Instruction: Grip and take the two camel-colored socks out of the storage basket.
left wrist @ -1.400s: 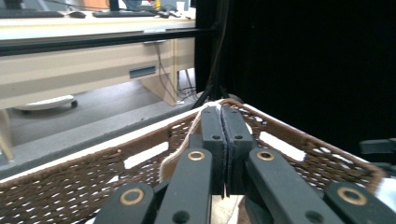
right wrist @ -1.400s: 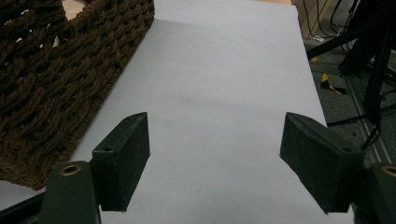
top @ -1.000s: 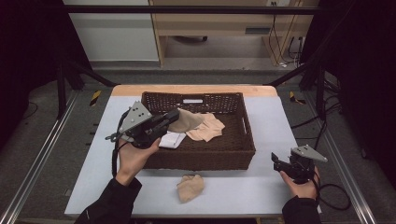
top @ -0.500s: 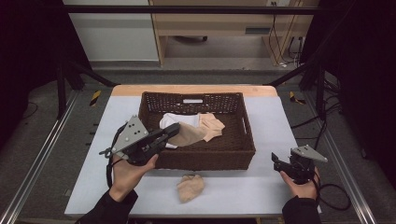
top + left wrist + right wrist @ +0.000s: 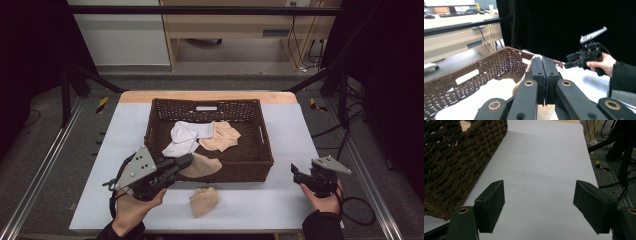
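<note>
Left claw [image 5: 186,161] clamped on a beige sock [image 5: 202,166] draped over the basket's [image 5: 266,150] near rim. Limp, light cloth; an edge pinch should hold. Right claw [image 5: 296,172] apart, idle over the tabletop [image 5: 280,200].

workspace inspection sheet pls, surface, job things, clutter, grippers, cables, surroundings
surface: table with a pale cover, wood edge at the far side.
job's things: wicker basket holding a white cloth and a beige cloth; beige sock draped over the near rim; another beige piece on the table in front.
clutter: nothing seen.
grippers: left gripper shut on the draped sock; right gripper open, off the basket's right.
cables: one trails from the right gripper.
surroundings: wooden desk behind, dark drapes.
</note>
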The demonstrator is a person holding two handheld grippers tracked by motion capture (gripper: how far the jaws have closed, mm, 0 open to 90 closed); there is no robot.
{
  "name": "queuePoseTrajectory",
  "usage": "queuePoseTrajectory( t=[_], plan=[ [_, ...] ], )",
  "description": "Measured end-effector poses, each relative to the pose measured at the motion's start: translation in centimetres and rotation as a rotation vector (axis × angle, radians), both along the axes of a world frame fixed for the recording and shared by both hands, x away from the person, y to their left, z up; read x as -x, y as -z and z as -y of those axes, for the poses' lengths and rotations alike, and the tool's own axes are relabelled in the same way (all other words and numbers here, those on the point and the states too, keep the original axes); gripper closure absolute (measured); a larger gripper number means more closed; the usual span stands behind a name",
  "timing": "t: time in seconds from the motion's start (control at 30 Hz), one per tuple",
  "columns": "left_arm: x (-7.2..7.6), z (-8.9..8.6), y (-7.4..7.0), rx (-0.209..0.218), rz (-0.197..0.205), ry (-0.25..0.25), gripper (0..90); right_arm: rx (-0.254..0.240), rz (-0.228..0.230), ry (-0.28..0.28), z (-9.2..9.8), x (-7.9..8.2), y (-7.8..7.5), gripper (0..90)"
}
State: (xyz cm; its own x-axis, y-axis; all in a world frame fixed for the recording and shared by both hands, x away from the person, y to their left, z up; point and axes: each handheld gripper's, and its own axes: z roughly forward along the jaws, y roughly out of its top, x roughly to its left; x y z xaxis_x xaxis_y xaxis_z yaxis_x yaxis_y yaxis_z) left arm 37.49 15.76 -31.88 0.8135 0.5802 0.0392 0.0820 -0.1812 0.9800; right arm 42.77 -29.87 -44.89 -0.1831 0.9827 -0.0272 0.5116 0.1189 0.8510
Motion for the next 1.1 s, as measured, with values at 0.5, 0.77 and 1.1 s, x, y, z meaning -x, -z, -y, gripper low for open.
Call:
queuePoseTrajectory(
  t=[0.5,0.77,1.1],
  plan=[
    [0.9,-0.2,4.5,-0.078,-0.098,0.008,88.4,-0.004,-0.004,-0.002,0.0,0.1,0.0,25.2],
    [0.5,-0.4,7.4,-0.132,-0.181,-0.005,88.4,-0.003,-0.006,-0.005,0.0,0.1,0.0,25.2],
    [-0.6,0.0,10.4,-0.21,-0.244,-0.039,88.3,-0.01,-0.02,-0.002,0.1,0.0,0.3,25.3]
  ],
)
